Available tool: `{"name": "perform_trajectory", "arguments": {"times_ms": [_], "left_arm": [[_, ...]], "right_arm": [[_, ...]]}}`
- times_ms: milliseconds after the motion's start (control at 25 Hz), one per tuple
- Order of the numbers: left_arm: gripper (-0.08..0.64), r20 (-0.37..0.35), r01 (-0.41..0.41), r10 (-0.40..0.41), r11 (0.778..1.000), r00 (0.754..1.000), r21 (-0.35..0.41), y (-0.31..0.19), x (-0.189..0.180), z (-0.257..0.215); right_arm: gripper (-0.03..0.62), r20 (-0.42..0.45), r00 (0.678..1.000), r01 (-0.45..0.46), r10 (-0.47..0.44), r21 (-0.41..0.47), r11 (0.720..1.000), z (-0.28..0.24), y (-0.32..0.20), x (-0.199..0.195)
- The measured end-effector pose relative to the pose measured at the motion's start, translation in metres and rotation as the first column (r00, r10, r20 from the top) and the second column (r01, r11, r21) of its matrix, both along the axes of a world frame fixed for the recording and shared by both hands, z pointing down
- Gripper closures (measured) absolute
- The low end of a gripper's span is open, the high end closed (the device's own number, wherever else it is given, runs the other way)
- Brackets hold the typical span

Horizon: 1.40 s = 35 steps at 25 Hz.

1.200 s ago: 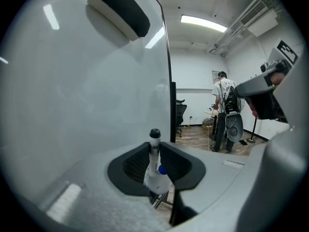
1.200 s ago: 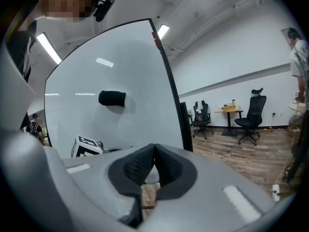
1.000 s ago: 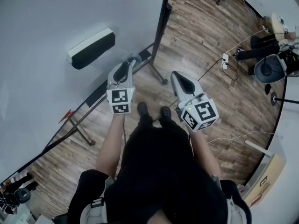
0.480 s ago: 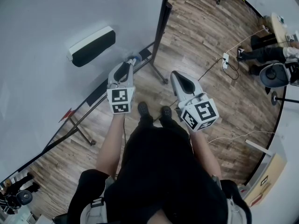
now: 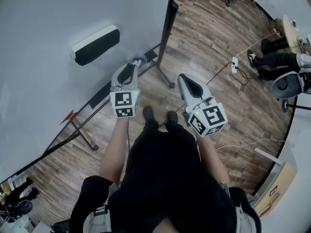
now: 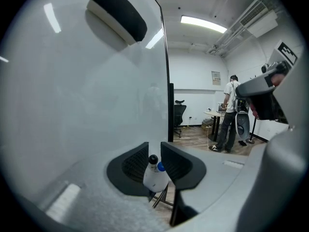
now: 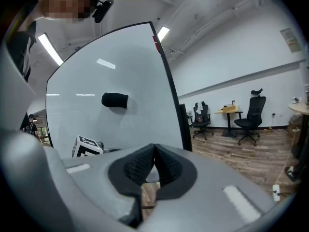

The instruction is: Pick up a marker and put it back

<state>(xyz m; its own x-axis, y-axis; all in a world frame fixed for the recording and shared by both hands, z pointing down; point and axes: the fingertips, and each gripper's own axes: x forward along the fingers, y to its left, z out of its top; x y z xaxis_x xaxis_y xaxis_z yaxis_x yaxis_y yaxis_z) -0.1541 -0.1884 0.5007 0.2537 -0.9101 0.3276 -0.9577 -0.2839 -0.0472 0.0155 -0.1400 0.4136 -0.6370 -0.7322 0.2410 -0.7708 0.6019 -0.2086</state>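
head view: a whiteboard (image 5: 53, 13) fills the upper left, with a black eraser (image 5: 95, 45) stuck to it. wooden floor (image 5: 209, 38) covers the right, and a white cable (image 5: 243, 50) trails across it. the left tongs (image 5: 134, 63) reach the board's lower edge at frame centre, a marker (image 5: 140, 61) at their tip. the right tongs (image 5: 184, 78) hang just right of them, over the floor.

left gripper view: only here does the grip show. the left tongs (image 6: 155, 159) are nearly closed, clamping the white-barrelled marker (image 6: 154, 175), its black end pointing away with a blue bit beside it. the whiteboard (image 6: 72, 105) stands at the left and the eraser (image 6: 118, 14) sits high. a person (image 6: 231, 115) stands far off on the right.

right gripper view: the right tongs (image 7: 154, 151) are pressed together and empty. beyond them are the whiteboard (image 7: 120, 124) with the eraser (image 7: 115, 100), and office chairs (image 7: 248, 112) by the far wall on the right.
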Motion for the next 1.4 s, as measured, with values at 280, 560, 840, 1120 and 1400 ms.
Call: {"name": "perform_trajectory", "arguments": {"times_ms": [280,560,840,1120,1400], "left_arm": [[0.472,0.005,0.079,-0.079,0.996,0.997,0.030,0.021,-0.004,-0.019],[0.482,0.006,0.175,-0.175,0.983,0.984,0.056,0.056,0.000,-0.040],[0.491,-0.004,0.244,-0.245,0.966,0.970,0.082,0.088,0.015,-0.059],[0.506,-0.018,0.287,-0.286,0.952,0.958,0.105,0.117,0.034,-0.074],[0.520,-0.042,0.348,-0.346,0.928,0.937,0.131,0.148,0.043,-0.090]], "right_arm": [[0.591,0.028,0.996,0.083,-0.083,0.023,0.996,-0.009,0.005,-0.003],[0.591,0.051,0.982,0.179,-0.182,0.054,0.982,-0.022,0.013,0.003],[0.591,0.063,0.962,0.262,-0.266,0.076,0.962,-0.031,0.025,0.010],[0.591,0.064,0.943,0.322,-0.328,0.079,0.943,-0.029,0.036,0.019],[0.591,0.062,0.918,0.386,-0.392,0.094,0.918,-0.027,0.050,0.023]]}}
